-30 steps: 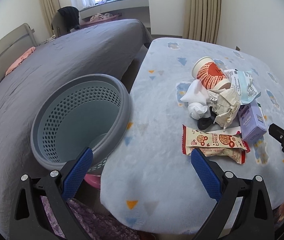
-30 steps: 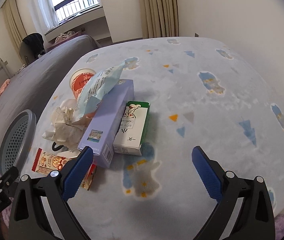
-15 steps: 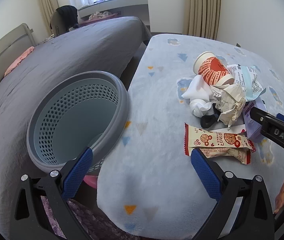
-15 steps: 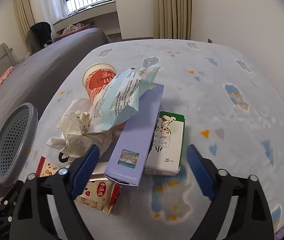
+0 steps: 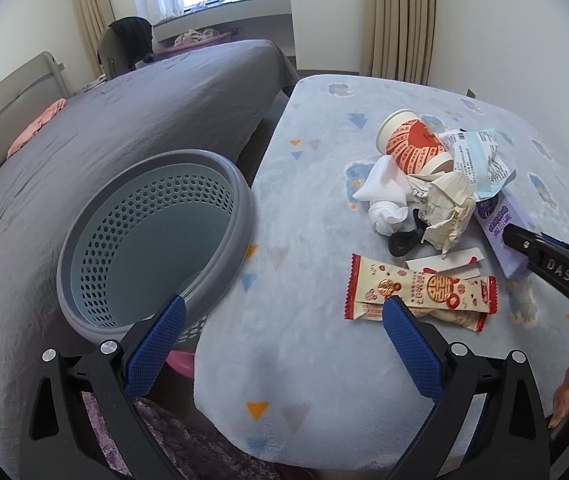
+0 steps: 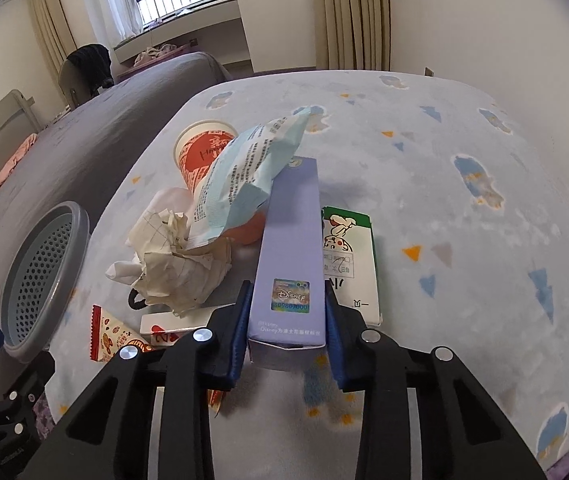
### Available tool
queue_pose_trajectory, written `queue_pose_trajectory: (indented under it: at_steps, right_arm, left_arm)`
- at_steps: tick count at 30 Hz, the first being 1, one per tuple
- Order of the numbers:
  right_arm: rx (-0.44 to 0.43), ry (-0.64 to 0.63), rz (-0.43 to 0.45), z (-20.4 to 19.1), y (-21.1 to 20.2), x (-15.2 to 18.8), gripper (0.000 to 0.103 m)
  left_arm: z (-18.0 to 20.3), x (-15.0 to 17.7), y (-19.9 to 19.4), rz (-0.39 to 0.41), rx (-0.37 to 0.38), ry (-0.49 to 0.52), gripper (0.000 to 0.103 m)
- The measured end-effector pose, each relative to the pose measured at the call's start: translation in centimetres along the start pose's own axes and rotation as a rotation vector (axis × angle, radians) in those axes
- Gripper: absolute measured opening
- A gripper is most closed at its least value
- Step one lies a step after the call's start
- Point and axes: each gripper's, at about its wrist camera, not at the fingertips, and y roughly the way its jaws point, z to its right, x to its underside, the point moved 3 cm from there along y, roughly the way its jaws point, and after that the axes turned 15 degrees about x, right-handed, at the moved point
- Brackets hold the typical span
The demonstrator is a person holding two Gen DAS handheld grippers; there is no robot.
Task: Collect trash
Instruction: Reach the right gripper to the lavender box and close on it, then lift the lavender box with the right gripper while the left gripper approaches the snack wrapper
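1. The right gripper (image 6: 286, 328) is clenched on the near end of the lilac carton (image 6: 289, 252). Its jaws have just been closing, and the blue pads now press both long sides of the box. Taking it across the narrow width suits the gripper's reach, and the short end sits nearest the hand.
2. The carton lies flat on the bed's patterned blanket (image 6: 464, 208), in the middle of the litter. A pale blue wrapper (image 6: 244, 176) leans on its far end, so lifting the box will probably tip that wrapper off.
3. Just beside the carton on its right lies a green-and-white carton (image 6: 354, 264). To its left sit crumpled paper (image 6: 176, 256), a red-and-white paper cup (image 6: 200, 156) on its side, and snack bar wrappers (image 5: 420, 292). The litter sits bunched together, so one pile can be cleared item by item.
4. The grey perforated basket (image 5: 156, 240) stands at the blanket's edge, mouth tilted toward the pile. It looks empty, and it sits close enough that each piece needs only a short carry.
5. The left gripper (image 5: 280, 344) hangs released, jaws wide, nothing between them. It hovers between the basket and the snack bar wrappers, seemingly ready to take the next piece.
6. My judgement: the collecting has barely begun, and the lilac carton is the first item to go.
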Motion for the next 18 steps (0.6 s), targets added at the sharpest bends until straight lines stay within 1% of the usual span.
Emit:
queue_pose_trajectory:
  at_steps: [4,7,11,18]
  right_arm:
    - [-0.017,0.034,0.018,2.0,-1.6,0.2,0.031]
    - [-0.017,0.041,0.017,3.1,-2.5,1.2,0.031]
    - [-0.02,0.033,-0.004,4.2,-3.2,3.7,0.031]
    - [-0.026,-0.015,-0.06,4.5,-3.1,7.4,0.031]
  left_arm:
    - [0.9,0.0,-0.3,0.003,0.02,0.014,0.097]
    - [1.9,0.1,-0.2,0.001,0.049,0.026,0.097]
    - [2.9,0.2,-0.2,-0.002,0.057,0.038,0.097]
    - [3.3,0.4,-0.3,-0.002,0.047,0.027,0.097]
